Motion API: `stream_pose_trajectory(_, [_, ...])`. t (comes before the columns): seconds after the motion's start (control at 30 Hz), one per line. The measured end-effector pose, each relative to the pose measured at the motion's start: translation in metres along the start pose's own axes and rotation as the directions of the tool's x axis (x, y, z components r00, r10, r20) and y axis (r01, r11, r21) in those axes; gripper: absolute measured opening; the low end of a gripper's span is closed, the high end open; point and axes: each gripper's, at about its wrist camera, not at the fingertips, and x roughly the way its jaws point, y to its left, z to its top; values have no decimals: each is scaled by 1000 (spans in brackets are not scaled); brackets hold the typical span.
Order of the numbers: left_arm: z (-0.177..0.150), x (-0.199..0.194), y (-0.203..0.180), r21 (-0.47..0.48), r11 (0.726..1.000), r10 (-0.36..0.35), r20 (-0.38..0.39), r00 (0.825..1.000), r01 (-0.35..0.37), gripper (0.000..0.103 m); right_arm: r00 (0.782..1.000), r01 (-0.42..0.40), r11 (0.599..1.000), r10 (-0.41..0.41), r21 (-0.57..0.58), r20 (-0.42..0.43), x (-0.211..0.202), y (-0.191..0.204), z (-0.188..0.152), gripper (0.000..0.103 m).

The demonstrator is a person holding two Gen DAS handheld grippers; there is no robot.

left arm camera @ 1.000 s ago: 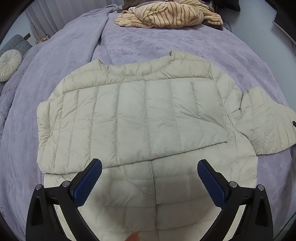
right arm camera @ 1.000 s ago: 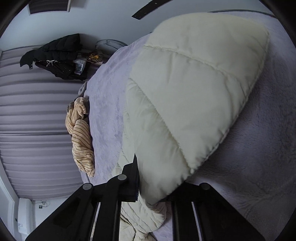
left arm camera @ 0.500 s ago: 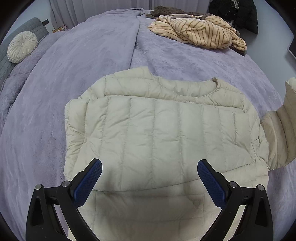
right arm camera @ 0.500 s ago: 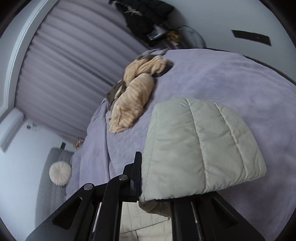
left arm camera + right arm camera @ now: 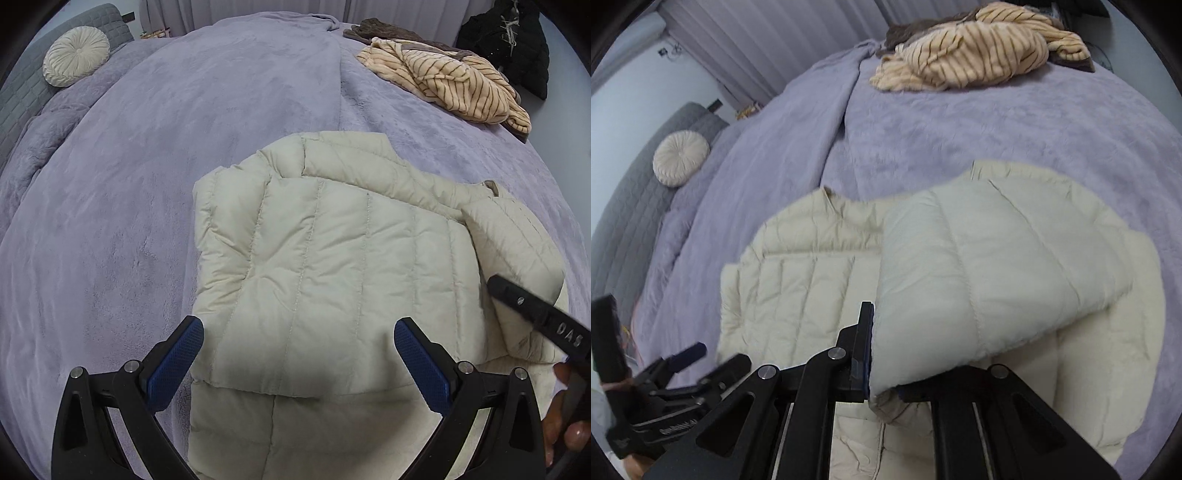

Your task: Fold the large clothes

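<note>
On the bed (image 5: 155, 155) lies the cream puffer jacket (image 5: 332, 266); my right claw (image 5: 882, 373) pinches its sleeve (image 5: 990, 273) over the body, left claw (image 5: 295, 362) spread, empty. Next, I'd lay the sleeve flat across.

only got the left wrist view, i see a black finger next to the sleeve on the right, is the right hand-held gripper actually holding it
observer: yes. In the right wrist view the right hand-held gripper is shut on the end of the sleeve.
operator: is the sleeve lying flat
observer: no. It hangs bowed from the jaws over the jacket, with shadow showing under its lower edge.
</note>
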Motion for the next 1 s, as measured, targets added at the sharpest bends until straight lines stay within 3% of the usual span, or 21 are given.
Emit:
stream_pose_trajectory(0.03, [0,3,0,-9,1000,-13,-7,1000,13,103,999,15,1000,-15,5,-30,10,0,-5,14])
stream_pose_trajectory(0.07, [-2,5,0,-16,999,-29,-11,1000,29,103,999,20,1000,-19,17,-47,15,-3,-12,29])
stream_pose_trajectory(0.1, [-2,7,0,-19,999,-42,-14,999,42,103,999,6,999,-4,38,-51,18,-6,-15,59])
stream_pose_trajectory(0.17, [-3,8,-1,-21,998,-56,-14,998,56,103,999,-33,996,36,83,-41,14,-13,-16,86])
stream_pose_trajectory(0.27, [-2,6,1,-22,997,-76,-8,997,75,103,998,-57,987,61,148,-26,-6,-18,-19,86])
stream_pose_trajectory(0.43, [5,3,14,-35,988,-153,3,988,153,103,996,-65,948,41,312,84,-47,-53,-25,85])
stream_pose_trajectory(0.47, [7,3,14,-41,985,-170,4,985,170,103,994,-70,939,38,338,98,-48,-59,-23,80])
stream_pose_trajectory(0.53, [9,2,18,-56,972,-228,8,974,228,103,995,-73,918,38,389,97,-42,-70,-18,46])
stream_pose_trajectory(0.57, [10,2,21,-71,961,-267,4,964,266,103,995,-74,913,40,401,94,-38,-74,-14,15])
stream_pose_trajectory(0.6, [11,3,25,-92,947,-310,-2,951,309,103,995,-67,917,31,394,97,-35,-73,-11,9])
stream_pose_trajectory(0.7, [14,5,42,-170,885,-440,3,898,434,103,991,-40,967,7,252,130,-34,-46,-1,9])
stream_pose_trajectory(0.8, [17,9,54,-221,830,-522,12,853,511,103,993,-25,998,19,54,117,-33,-3,2,9])
stream_pose_trajectory(0.97, [18,15,58,-266,754,-621,13,784,601,103,1000,-12,978,12,-210,-4,-7,57,-14,12])
stream_pose_trajectory(1.0, [18,16,58,-273,736,-640,15,768,619,103,999,-17,972,10,-235,-30,-1,63,-19,26])
